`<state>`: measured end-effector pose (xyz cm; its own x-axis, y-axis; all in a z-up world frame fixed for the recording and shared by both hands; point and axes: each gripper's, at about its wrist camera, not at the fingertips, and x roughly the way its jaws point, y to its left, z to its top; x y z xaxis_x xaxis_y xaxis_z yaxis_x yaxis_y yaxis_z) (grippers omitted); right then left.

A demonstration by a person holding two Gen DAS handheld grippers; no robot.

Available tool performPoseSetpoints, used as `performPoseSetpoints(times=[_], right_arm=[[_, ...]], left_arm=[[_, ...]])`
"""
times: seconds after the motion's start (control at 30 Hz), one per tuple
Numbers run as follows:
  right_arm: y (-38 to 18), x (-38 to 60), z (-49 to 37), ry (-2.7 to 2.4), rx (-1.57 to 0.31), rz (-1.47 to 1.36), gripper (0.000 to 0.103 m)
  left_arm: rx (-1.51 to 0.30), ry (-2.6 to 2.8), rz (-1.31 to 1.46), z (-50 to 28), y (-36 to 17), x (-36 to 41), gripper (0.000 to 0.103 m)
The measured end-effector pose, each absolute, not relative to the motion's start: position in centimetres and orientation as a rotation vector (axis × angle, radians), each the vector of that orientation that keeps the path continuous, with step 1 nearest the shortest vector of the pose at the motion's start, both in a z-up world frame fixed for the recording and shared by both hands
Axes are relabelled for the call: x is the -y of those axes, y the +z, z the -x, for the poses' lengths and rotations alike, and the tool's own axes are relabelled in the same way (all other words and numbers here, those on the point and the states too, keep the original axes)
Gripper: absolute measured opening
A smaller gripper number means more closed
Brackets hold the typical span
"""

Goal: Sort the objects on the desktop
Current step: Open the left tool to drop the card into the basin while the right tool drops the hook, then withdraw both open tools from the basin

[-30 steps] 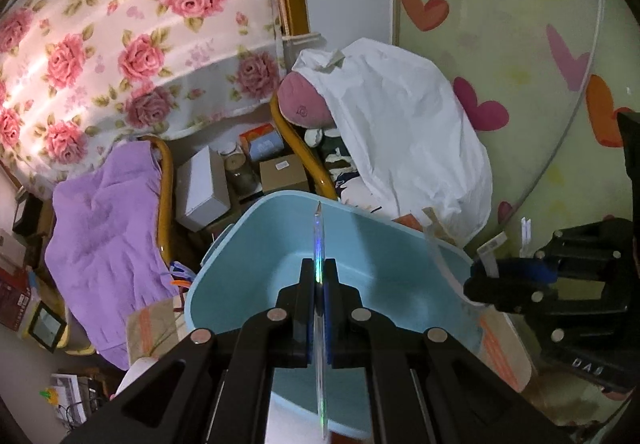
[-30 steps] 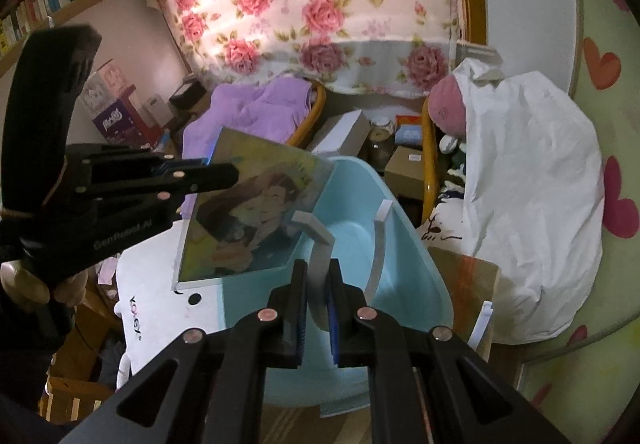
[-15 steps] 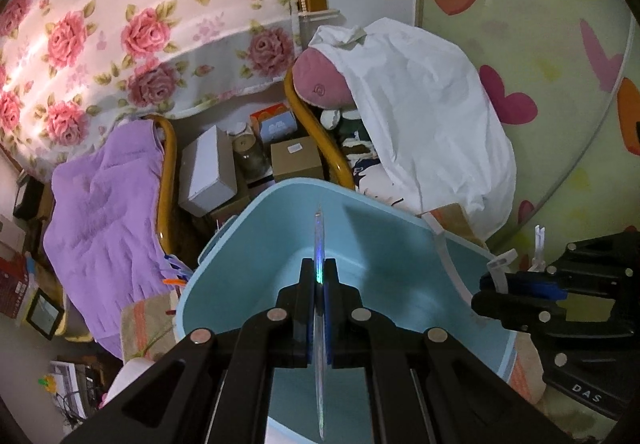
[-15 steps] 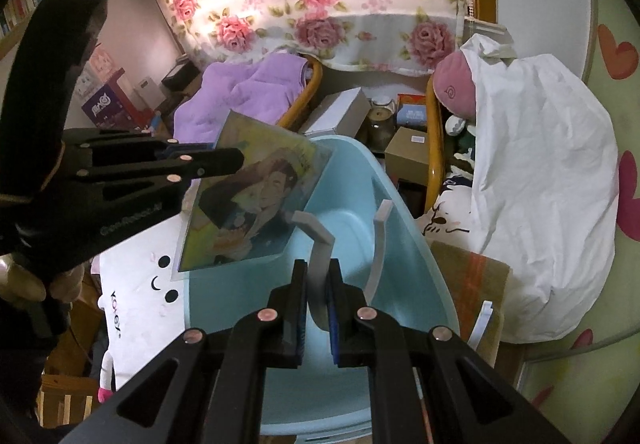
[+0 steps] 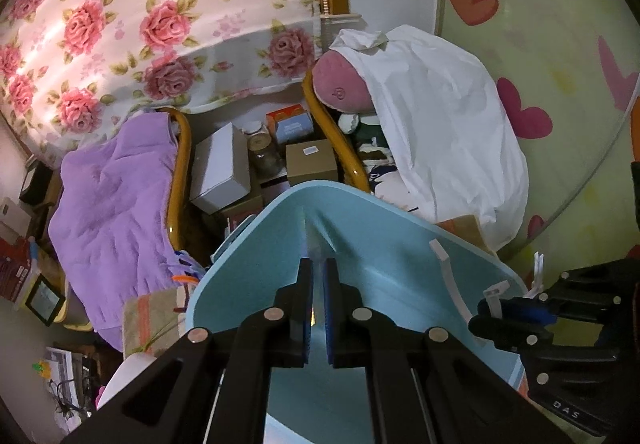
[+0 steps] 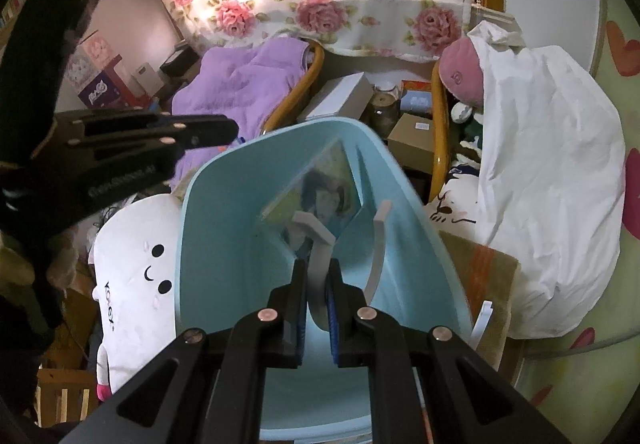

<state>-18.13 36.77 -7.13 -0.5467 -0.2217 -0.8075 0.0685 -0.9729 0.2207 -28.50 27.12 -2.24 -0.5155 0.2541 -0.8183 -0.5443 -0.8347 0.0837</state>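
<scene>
Hovering both tools over the pale blue bin (image 6: 208, 244), you are at the drop-in part of the sort. Your right tongs (image 6: 318, 284) are pinching a white curved strip (image 6: 316, 234), which pokes up from between the pads. It hangs inside the bin's mouth, so letting go should drop it in rather than onto the surface. A second white strip (image 6: 378, 240) curves beside it; I cannot tell whether the two are joined.

Your left tongs (image 5: 315, 284) are pressed nearly together, and I see nothing gripped between them. The picture card (image 6: 320, 188) already sits in the bin, tilted against the far wall with its printed portrait facing you.

Writing is scarce. "DAS" shows upside down on the right tool's body in the left view. The white plush cushion (image 6: 136, 284) beside the bin carries a word starting "yo", the rest unclear. Lettering on the left tool is too blurred to read.
</scene>
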Motion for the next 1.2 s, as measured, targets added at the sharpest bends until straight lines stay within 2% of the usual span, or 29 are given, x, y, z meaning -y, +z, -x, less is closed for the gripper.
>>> performPoseSetpoints(times=[0.43,0.73,1.03,1.07,1.17,1.2], right_arm=[[-11.0,-34.4,21.6,-2.528,0.229,-1.505,0.008],[-14.1,-30.3,25.8,-2.482,0.097,-1.61,0.009],[-15.0,-29.0,27.3,-2.483,0.047,-1.669,0.009],[-15.0,-28.9,27.4,-2.483,0.049,-1.682,0.009],[-15.3,-29.0,27.5,-2.468,0.086,-1.726,0.015],[-15.3,-29.1,27.5,-2.463,0.102,-1.734,0.024]], left_arm=[[-0.479,2.42,1.231,28.1,-2.8,-24.8,0.004],[-0.533,2.486,1.253,27.8,-3.3,-23.8,0.004],[-0.553,2.573,1.266,27.4,-3.1,-21.8,0.005],[-0.555,2.589,1.269,27.3,-3.0,-21.4,0.007],[-0.569,2.634,1.272,27.0,-2.8,-20.3,0.029],[-0.572,2.65,1.27,26.8,-2.7,-19.9,0.045]])
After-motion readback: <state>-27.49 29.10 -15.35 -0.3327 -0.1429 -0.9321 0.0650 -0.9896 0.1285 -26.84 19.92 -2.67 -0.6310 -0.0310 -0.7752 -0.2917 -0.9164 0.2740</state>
